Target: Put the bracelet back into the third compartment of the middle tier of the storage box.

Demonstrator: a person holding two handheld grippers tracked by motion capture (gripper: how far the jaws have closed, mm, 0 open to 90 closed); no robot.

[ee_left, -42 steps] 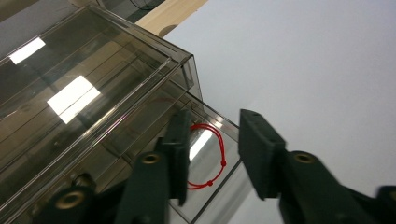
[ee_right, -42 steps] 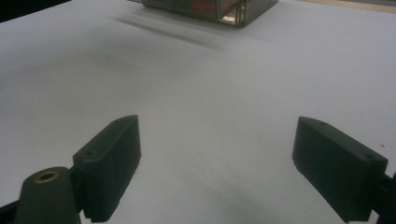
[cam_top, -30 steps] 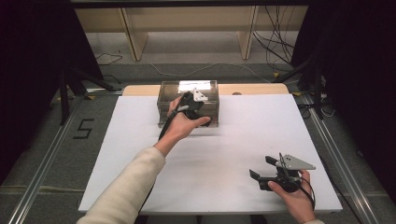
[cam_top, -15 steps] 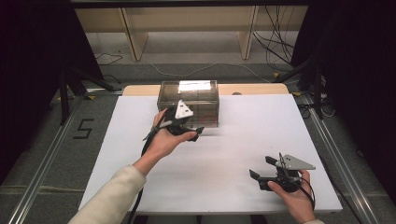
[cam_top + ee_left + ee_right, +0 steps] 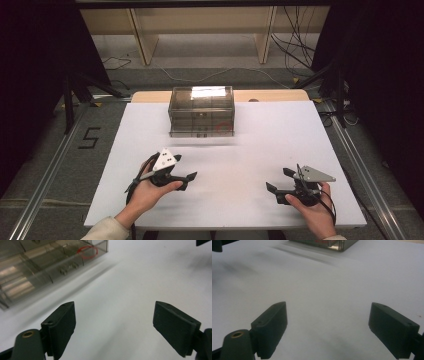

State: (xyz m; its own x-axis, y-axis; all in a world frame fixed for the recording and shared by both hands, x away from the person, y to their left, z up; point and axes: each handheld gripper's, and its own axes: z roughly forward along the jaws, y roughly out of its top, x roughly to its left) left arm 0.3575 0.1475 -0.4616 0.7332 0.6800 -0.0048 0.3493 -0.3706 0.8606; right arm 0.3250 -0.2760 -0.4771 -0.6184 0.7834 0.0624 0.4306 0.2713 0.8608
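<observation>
A person's left hand [image 5: 150,192] holds the left gripper [image 5: 187,175] low over the near left part of the white table [image 5: 300,130], its jaws spread wide with nothing between them and having just been opening. In the left gripper view the two black pads [image 5: 63,323] frame only bare white surface.

The clear plastic organizer box [image 5: 202,111] stands at the far middle of the table, well apart from that gripper, beyond it and a little to its right. In the left gripper view the box [image 5: 37,267] fills the upper left corner, its inner dividers visible through the smoky walls, and a red ring [image 5: 87,252] shows at its near right corner; whether that ring is a loose band inside the box or a mark on its wall is hard to tell through the plastic.

Farther right, the right hand [image 5: 315,212] rests near the table's front edge with the right gripper [image 5: 280,181], also released, jaws wide and empty, pointing toward the left. Its pads [image 5: 273,323] likewise frame bare tabletop, and the box [image 5: 327,243] appears only as a strip at the top edge of the right gripper view, well apart from the jaws. The box sits between the two grippers in left-to-right terms but far behind both.
</observation>
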